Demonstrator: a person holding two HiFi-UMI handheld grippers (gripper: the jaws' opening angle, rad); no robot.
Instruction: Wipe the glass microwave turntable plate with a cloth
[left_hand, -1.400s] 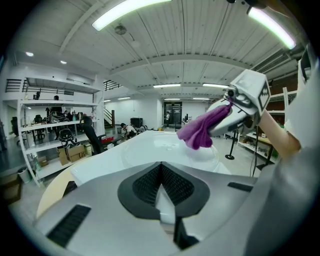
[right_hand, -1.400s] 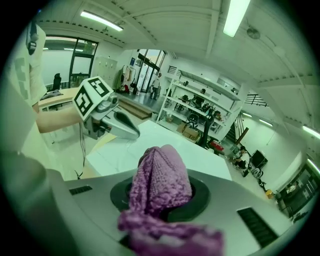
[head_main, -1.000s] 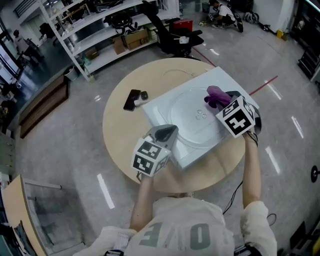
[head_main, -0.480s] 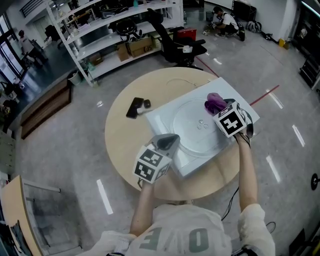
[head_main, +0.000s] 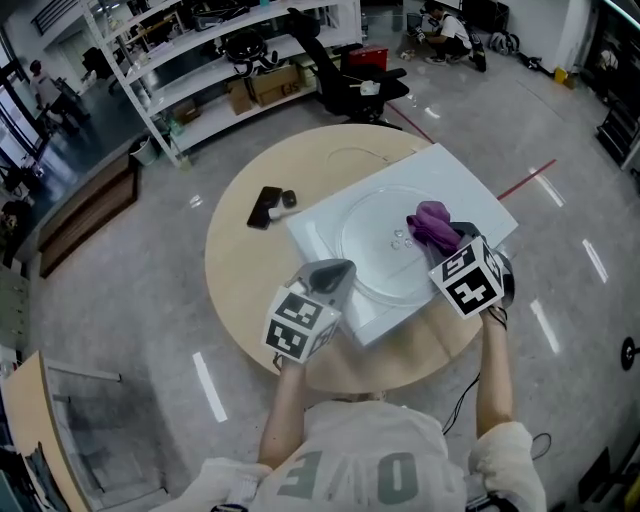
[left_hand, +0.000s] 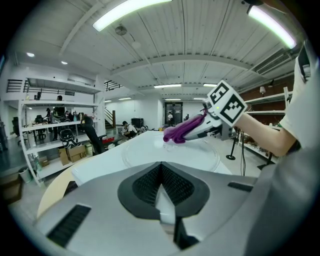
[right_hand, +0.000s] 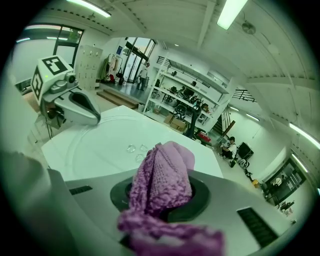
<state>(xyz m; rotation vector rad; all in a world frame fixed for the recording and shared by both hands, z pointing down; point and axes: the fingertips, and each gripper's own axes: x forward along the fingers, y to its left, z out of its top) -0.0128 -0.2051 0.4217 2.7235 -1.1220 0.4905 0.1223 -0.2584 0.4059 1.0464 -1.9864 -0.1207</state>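
Round bench (head_main: 240, 290) is carrying the glass turntable plate (head_main: 370, 245). Right hand-held gripper (head_main: 447, 240), squeezing the purple cloth (head_main: 430, 220), is seemingly wiping its right side; left hand-held gripper (head_main: 335, 270) is hovering closed, empty. Next: sweeping over the centre.

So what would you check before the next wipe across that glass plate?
1. Purple cloth clamped in right tongs: ok.
2. Cloth touching glass plate: ok, judging from the left gripper view.
3. Plate flat on white board: ok.
4. Left tongs shut, at plate's near edge, beside the cloth: ok.
5. Whether left tongs steady anything: cannot tell.
6. Phone clear of board: ok.
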